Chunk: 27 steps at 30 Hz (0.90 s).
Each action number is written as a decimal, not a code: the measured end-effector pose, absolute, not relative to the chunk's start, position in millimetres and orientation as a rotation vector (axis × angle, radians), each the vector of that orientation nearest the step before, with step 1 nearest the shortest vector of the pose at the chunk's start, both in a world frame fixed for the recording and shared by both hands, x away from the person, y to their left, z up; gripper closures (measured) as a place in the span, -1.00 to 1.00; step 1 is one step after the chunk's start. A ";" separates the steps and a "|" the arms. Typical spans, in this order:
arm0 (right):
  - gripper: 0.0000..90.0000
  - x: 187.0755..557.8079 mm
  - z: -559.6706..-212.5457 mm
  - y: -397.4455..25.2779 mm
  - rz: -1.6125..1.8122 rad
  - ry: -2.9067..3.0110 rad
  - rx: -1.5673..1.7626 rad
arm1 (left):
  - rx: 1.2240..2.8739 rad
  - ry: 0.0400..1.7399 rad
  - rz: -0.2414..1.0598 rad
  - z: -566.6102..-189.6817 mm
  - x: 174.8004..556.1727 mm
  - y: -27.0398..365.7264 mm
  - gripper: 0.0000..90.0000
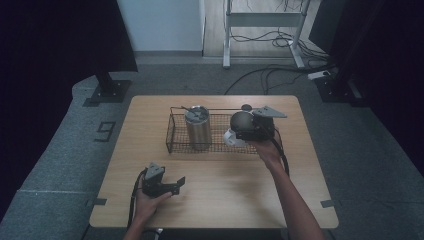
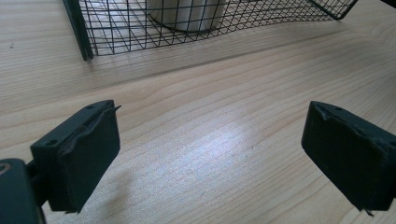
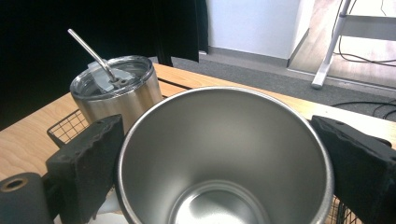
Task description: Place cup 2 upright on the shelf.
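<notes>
A black wire basket (image 1: pixel 170 131) stands at the middle of the wooden table (image 1: pixel 225 195). In its left end stands a steel tumbler (image 1: pixel 198 127) with a clear lid and a metal straw (image 3: pixel 91 53). My right gripper (image 1: pixel 240 128) is shut on an open, empty steel cup (image 1: pixel 241 120), tilted over the basket's right end. In the right gripper view the cup (image 3: pixel 224 154) sits between both jaws, with the tumbler (image 3: pixel 116 88) behind it on the left. My left gripper (image 1: pixel 178 185) rests open near the table's front left, its jaws (image 2: pixel 210 154) wide apart over bare wood.
Something small and white (image 1: pixel 231 138) lies in the basket under the held cup. The left gripper view shows the basket's near wall (image 2: pixel 84 32) just ahead. Beyond the table are a stand base (image 1: pixel 107 91), a desk frame (image 1: pixel 265 20) and floor cables (image 1: pixel 280 75).
</notes>
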State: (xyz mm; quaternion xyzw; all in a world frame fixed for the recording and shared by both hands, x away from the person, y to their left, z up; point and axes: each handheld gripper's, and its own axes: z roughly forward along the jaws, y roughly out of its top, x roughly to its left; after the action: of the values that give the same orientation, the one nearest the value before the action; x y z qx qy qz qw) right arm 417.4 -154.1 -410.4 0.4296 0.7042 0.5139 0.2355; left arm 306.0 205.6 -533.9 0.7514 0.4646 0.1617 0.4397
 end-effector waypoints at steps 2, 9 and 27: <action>-0.87 419.2 -410.1 -153.9 1.408 1.930 1.181 | 1.866 1.154 0.399 -533.6 305.9 205.9 -0.90; -0.87 426.8 -409.1 -151.1 1.398 1.934 1.180 | 1.869 1.152 0.398 -533.7 305.9 206.2 -0.90; -0.87 449.0 -417.0 -148.5 1.385 1.936 1.207 | 1.862 1.158 0.400 -533.7 306.4 210.0 -0.89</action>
State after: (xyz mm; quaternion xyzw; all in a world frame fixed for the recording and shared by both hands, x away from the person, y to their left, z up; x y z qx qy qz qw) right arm 449.0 -148.5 -417.0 0.4398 0.7053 0.5043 0.2340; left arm 306.4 210.0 -533.7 0.7499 0.4665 0.1611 0.4406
